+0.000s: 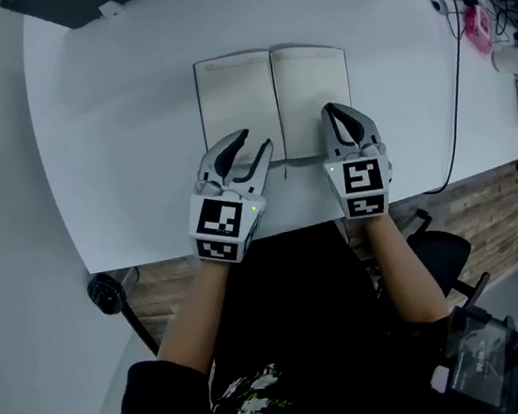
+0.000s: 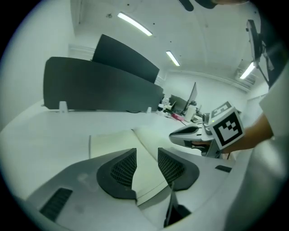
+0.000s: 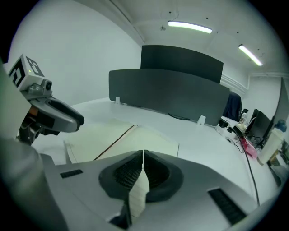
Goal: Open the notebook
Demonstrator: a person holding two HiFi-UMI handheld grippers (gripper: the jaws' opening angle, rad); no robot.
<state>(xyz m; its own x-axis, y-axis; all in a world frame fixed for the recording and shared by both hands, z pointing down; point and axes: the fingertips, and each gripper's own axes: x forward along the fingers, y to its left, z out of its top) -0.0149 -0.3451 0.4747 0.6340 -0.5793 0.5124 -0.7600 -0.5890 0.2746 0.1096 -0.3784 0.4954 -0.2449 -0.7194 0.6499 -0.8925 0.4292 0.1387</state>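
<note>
white paper is pinched in the right tongs. they are clenched tight on one thin page at the near edge of the notebook. the left tongs are released. their jaws stand apart over the near edge of the left side, and they squeeze nothing.

the notebook lies flat and already open just in front of both tongs, with one side before each.

i think the book is light. its pages look thin and soft, so they could bend, crease or rip if pulled hard. the best place to hold a page is its near edge or a corner, one sheet at a time, with a slow lift. the other tongs can press the other side flat.

a thin dark ribbon runs down the fold between the tongs and could get caught. the white table is under it all. a black cable lies well off to the right of the right tongs. a dark screen stands far behind the book. none of these looks to be in the way.
</note>
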